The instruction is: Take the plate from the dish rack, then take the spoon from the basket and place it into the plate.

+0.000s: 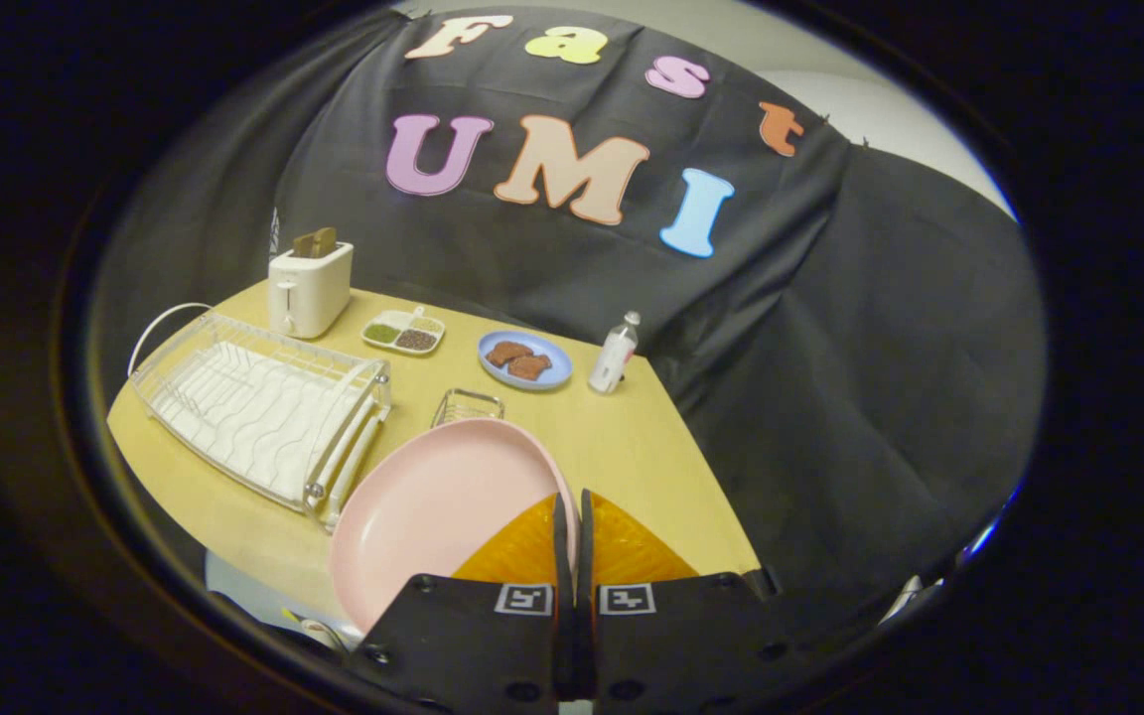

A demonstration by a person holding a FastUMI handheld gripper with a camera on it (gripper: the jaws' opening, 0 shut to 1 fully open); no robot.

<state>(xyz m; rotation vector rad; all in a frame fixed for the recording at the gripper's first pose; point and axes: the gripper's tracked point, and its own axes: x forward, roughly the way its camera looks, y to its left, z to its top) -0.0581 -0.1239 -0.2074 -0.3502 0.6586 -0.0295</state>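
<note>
Above counter's [632, 447] near edge, fingers [572, 521] pinching pink plate [433, 506] by rim, lifting clear of dish rack [254, 407]; looking stiff, light, glossy-slippery; rim grip tilting easily.

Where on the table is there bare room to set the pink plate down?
The fingers are shut on the round pink plate. Bare wooden tabletop lies between the small wire basket, the white bottle and the fingers. It is crowded around the white dish rack and toaster.
</note>
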